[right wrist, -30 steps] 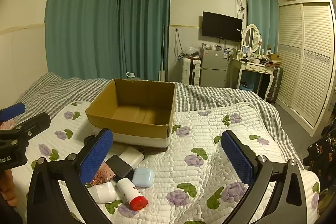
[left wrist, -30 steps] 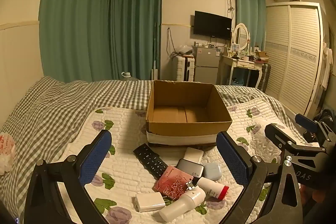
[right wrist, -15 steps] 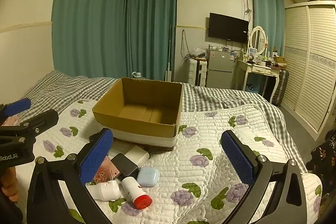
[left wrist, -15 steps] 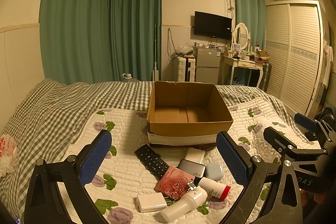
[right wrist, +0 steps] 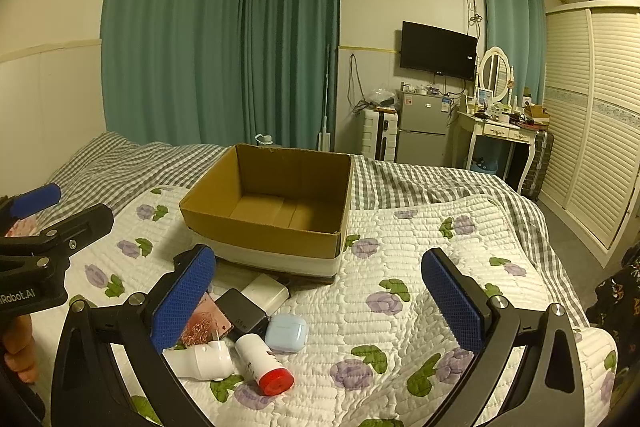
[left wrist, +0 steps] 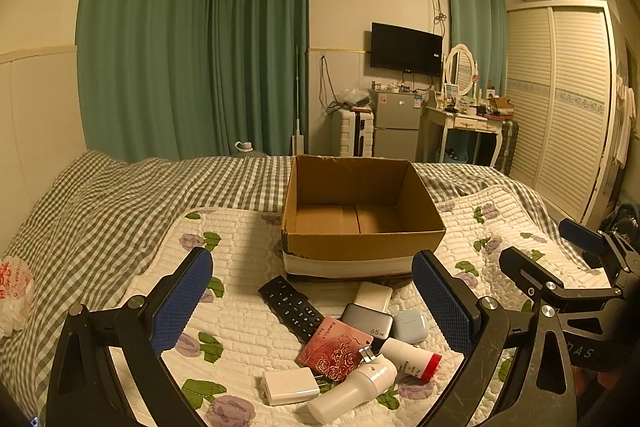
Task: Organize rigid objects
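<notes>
An open, empty cardboard box (left wrist: 362, 249) (right wrist: 260, 233) stands on the quilted bed. In front of it lies a pile: a black remote (left wrist: 290, 307), a pink rose-patterned card box (left wrist: 334, 347), a grey 65W charger (left wrist: 366, 319), a light-blue earbud case (left wrist: 409, 325) (right wrist: 286, 333), a white tube with a red cap (left wrist: 410, 357) (right wrist: 264, 363), a white bottle (left wrist: 352, 389) and white chargers (left wrist: 290, 385). My left gripper (left wrist: 312, 311) is open above the pile. My right gripper (right wrist: 320, 307) is open, to the right of the pile.
The flowered white quilt (right wrist: 420, 291) covers a grey checked sheet (left wrist: 100, 211). A red and white plastic bag (left wrist: 14, 287) lies at the bed's left edge. Beyond the bed are a fridge (left wrist: 396, 131), a dressing table (left wrist: 468, 131) and a wardrobe (left wrist: 568, 99).
Both grippers have drifted slightly; the right view has shifted so the box and pile sit further right in it. Nothing was picked up and both stay open.
</notes>
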`<state>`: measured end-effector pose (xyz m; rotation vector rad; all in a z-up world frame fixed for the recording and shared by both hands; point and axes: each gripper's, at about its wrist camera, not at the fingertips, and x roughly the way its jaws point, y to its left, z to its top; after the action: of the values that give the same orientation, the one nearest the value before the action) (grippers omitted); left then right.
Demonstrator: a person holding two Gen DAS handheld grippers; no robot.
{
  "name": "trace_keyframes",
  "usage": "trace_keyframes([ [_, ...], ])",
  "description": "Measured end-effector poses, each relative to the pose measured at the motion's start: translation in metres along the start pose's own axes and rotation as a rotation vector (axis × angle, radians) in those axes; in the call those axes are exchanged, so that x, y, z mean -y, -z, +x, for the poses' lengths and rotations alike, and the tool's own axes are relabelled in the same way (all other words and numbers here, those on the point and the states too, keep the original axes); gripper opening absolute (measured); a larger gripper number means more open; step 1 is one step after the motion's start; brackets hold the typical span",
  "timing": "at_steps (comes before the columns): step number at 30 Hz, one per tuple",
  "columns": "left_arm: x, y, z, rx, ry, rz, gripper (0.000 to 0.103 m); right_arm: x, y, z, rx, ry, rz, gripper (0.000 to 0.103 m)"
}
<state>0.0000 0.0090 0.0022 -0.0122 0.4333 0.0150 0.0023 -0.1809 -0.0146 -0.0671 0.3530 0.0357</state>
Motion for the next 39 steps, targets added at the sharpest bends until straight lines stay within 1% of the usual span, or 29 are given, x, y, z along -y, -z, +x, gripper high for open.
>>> trace_keyframes([
  [39,-0.0056,0.0020,0.0013,0.001,-0.010,-0.005,0.102,-0.0033,0.0041,0.0045,-0.024,-0.028,-0.004,0.103],
])
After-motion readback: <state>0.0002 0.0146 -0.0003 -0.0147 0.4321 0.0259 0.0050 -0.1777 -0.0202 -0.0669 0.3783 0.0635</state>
